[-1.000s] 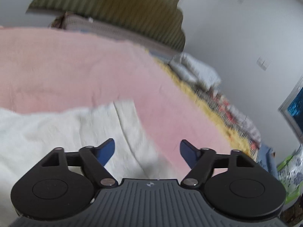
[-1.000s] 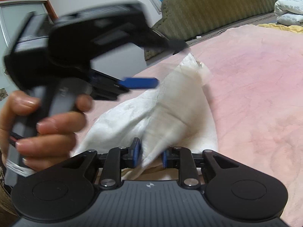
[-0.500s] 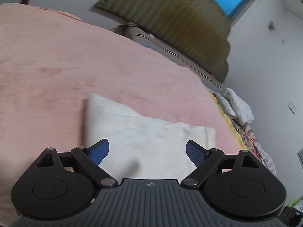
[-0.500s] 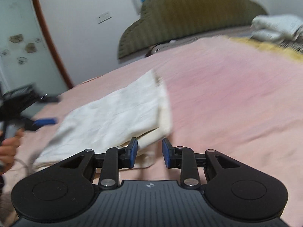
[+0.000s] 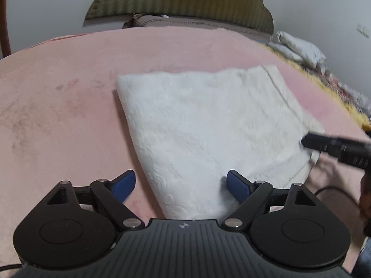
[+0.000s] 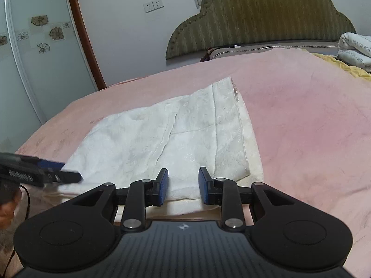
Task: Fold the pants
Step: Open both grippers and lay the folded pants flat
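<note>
The white pants (image 5: pixel 208 125) lie folded flat in a rough rectangle on the pink blanket (image 5: pixel 58 106). They also show in the right wrist view (image 6: pixel 162 139). My left gripper (image 5: pixel 180 185) is open wide and empty, hovering over the near corner of the pants. My right gripper (image 6: pixel 183 185) is open a little and empty, just above the near edge of the pants. The right gripper shows at the right of the left wrist view (image 5: pixel 336 148), and the left gripper at the left of the right wrist view (image 6: pixel 39 176).
A green padded headboard (image 6: pixel 259 20) stands at the far end of the bed. Folded white bedding (image 6: pixel 354 48) and a yellow cover (image 5: pixel 324 92) lie along the right side. A wardrobe door (image 6: pixel 30 69) stands to the left.
My right gripper has let go of the pants and opened. The pants have dropped from a lifted fold to lie flat. Both grippers have drawn back toward the near edge.
</note>
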`<act>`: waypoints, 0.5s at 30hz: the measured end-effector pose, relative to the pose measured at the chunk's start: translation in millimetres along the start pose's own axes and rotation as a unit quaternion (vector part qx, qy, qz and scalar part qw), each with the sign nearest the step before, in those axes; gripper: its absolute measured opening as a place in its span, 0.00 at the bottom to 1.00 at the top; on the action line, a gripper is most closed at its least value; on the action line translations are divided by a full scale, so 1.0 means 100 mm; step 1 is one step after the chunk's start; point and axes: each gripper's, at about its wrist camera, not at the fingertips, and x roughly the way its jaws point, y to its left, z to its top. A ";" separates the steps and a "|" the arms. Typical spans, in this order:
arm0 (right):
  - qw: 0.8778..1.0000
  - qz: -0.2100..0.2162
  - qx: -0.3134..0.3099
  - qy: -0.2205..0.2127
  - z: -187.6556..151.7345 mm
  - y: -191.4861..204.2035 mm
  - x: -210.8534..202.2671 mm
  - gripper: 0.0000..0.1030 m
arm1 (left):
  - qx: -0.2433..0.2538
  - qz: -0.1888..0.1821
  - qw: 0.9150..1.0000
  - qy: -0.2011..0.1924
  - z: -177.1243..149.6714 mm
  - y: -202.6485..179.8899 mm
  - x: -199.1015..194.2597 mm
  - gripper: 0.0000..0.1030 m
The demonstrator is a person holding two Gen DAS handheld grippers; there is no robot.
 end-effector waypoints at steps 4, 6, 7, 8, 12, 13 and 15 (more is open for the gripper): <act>0.999 0.002 0.002 -0.032 0.10 0.00 -0.14 0.27 | -0.019 0.010 1.000 -0.013 0.05 0.04 -0.05 0.86; 0.999 0.000 0.000 -0.035 0.15 -0.01 -0.13 0.27 | -0.036 0.029 0.999 -0.022 0.11 0.08 -0.09 0.86; 0.999 -0.005 -0.001 -0.033 0.16 -0.02 -0.09 0.27 | -0.041 0.039 0.998 -0.024 0.14 0.09 -0.10 0.86; 1.000 -0.012 -0.002 -0.027 0.16 -0.02 -0.03 0.27 | -0.045 0.050 0.997 -0.023 0.17 0.10 -0.10 0.86; 1.000 -0.028 -0.007 -0.010 0.09 -0.08 0.14 0.27 | -0.039 0.086 0.995 -0.025 0.26 0.05 -0.09 0.87; 0.999 -0.029 -0.005 -0.014 0.09 -0.07 0.13 0.27 | -0.032 0.095 0.995 -0.025 0.29 0.03 -0.08 0.87; 0.999 -0.032 -0.004 -0.025 0.11 -0.04 0.09 0.27 | -0.014 0.113 0.993 -0.026 0.34 -0.07 -0.04 0.87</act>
